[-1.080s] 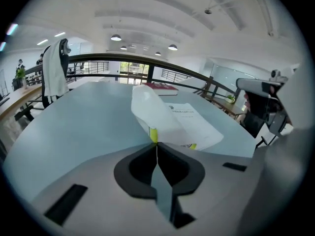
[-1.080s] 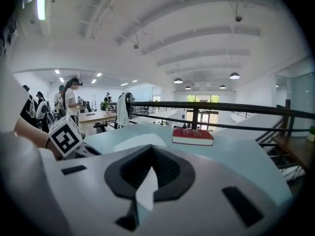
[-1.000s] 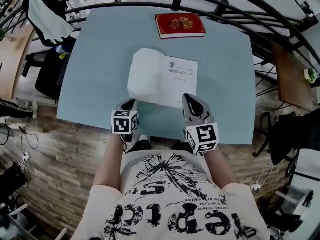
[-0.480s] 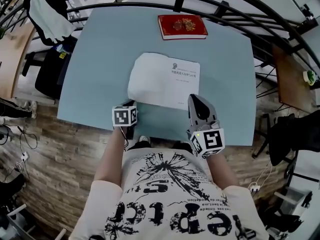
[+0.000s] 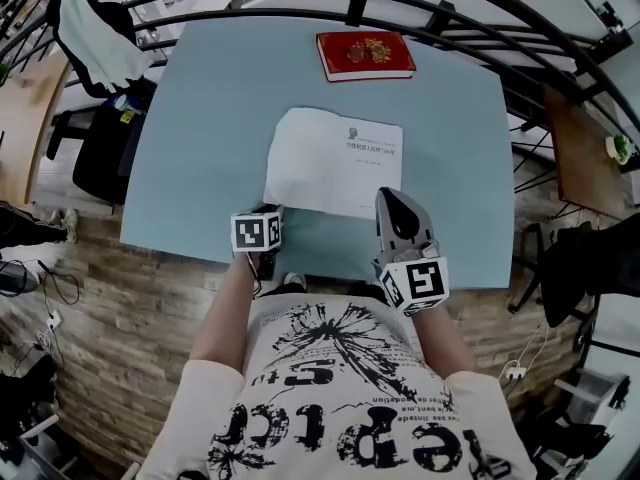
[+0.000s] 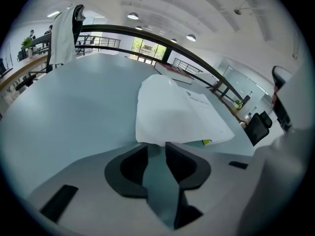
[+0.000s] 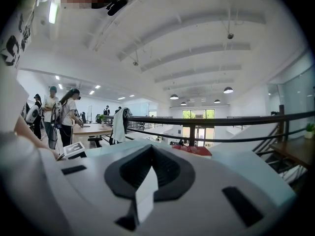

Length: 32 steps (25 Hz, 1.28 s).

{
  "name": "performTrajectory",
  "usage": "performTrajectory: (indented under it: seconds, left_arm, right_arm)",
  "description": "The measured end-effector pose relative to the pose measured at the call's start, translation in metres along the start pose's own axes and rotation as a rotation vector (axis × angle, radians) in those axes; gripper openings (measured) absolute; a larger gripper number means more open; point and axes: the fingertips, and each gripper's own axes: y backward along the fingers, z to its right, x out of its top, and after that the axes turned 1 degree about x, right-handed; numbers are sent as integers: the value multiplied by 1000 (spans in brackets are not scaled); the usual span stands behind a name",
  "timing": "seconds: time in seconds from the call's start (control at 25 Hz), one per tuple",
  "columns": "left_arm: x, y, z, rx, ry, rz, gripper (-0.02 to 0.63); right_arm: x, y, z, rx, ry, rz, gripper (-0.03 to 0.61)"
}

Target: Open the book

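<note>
At the open book's (image 5: 335,163) near edge, left gripper (image 6: 156,149) jaws have just been opening, nothing between them; right gripper (image 5: 391,197) jaws together, empty.

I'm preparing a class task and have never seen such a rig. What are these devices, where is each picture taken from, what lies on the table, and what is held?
There is no robot: a person holds a two-jaw gripper in each hand. The head view comes from a camera on the person's head, looking down. The two gripper views come from cameras riding on the grippers, looking along their jaws. On the blue table lie an open book showing white pages and, farther off, a closed red book. The left gripper has just been opening its jaws. They stand apart with nothing between them, and the open book's near edge is just ahead. The right gripper is by the open book's near right corner, jaws together, holding nothing.
</note>
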Motion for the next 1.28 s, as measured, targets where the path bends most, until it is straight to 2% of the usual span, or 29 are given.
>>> performTrajectory:
  seconds: [0.04,0.16,0.32,0.44,0.6,0.76,1.0,1.16,1.28]
  left_arm:
    - [1,3,0,10,-18,2,143]
    - [11,18,-4,46,-57,40,146]
    - [46,45,-6,98,-41,173,55]
    - [70,62,8,85,-27,261,37]
    - [104,87,44,33,-72,384,25]
    - [138,117,93,-6,-174,517,23]
    - [176,160,167,-51,-371,708,23]
    - [185,182,210,-98,-519,827,23]
    - [180,188,228,-160,-569,861,23]
  right_arm:
    - [1,1,0,-2,-2,2,11]
    - [4,4,-1,-5,-9,7,11]
    - [8,6,4,-9,-7,23,11]
    - [11,10,9,-1,-5,34,11]
    - [21,17,20,9,-7,62,11]
    - [33,26,34,16,20,85,11]
    - [43,36,58,-2,43,113,11]
    - [46,40,73,-16,45,121,11]
    - [48,44,79,-19,54,127,10]
